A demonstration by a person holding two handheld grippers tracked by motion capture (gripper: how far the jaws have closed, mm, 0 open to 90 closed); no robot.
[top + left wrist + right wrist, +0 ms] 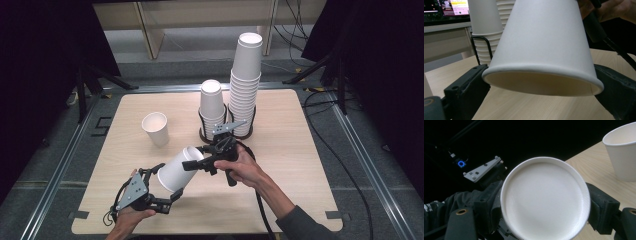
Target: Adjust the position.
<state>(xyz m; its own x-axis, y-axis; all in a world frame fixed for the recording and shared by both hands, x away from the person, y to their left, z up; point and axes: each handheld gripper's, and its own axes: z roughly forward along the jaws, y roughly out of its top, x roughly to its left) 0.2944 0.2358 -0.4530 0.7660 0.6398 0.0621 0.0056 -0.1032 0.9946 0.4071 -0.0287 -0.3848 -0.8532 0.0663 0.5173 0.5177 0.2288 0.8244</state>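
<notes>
High view shows a white paper cup (177,169) held on its side in the air between the two grippers, in front of the wire cup rack (227,131) at the desk's far middle. The left gripper (167,195) has its jaws on either side of the cup's wide mouth end; in the left gripper view they flank the rim, and whether the pads press I cannot tell. The right gripper (200,162) is clamped on the narrow base end, and the right gripper view shows the base disc wedged between its jaws.

As I judge it, the work is a hand-over or the pulling apart of nested cups, and it is midway: the cup is off the stacks but not yet set down. One single cup (156,128) already stands upright left of the rack, so that part looks done. A short stack (212,102) and a tall stack (245,80) sit in the rack, so much remains.

The desk (300,165) is pale wood grain with rounded corners, otherwise bare. Beyond the rack lie grey floor, cables and dark curtains.
</notes>
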